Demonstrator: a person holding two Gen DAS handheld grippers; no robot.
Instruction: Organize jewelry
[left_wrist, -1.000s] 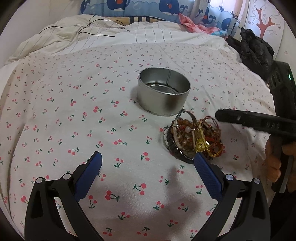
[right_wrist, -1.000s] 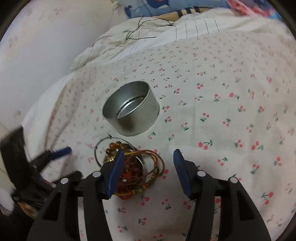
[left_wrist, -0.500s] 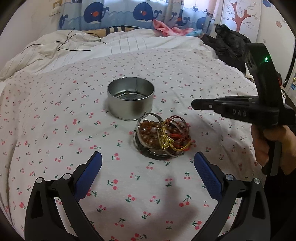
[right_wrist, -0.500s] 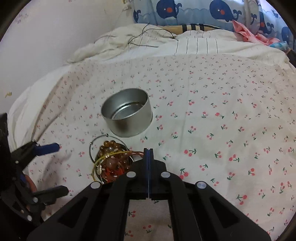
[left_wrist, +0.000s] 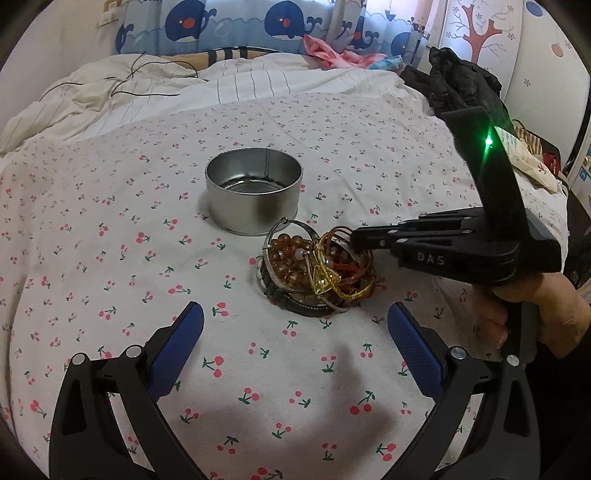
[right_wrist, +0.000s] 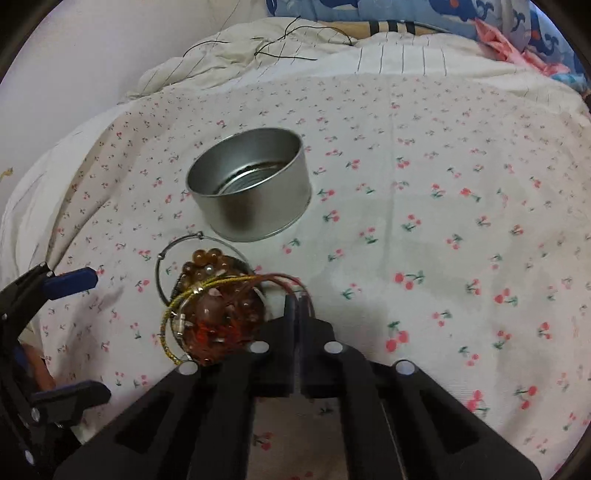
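Observation:
A tangled pile of jewelry (left_wrist: 317, 273) lies on the cherry-print sheet: amber bead bracelets, a gold cord, red-brown cords, a dark band and a thin wire hoop. It also shows in the right wrist view (right_wrist: 218, 314). An empty round silver tin (left_wrist: 254, 194) stands just behind it, also in the right wrist view (right_wrist: 251, 181). My right gripper (right_wrist: 297, 301) is shut on red-brown cords (right_wrist: 291, 280) at the pile's right edge; it appears in the left wrist view (left_wrist: 356, 238). My left gripper (left_wrist: 295, 332) is open and empty, in front of the pile.
The cherry-print sheet (left_wrist: 92, 240) covers the bed. A rumpled striped duvet (left_wrist: 240, 85) with a thin black cable lies behind. Dark clothing (left_wrist: 461, 85) is heaped at the right edge. A whale-print curtain (left_wrist: 229, 26) hangs at the back.
My right gripper closed from open and moved in onto the red-brown cords at the pile's edge. My left gripper's view shifted to centre on the pile; it stayed open.

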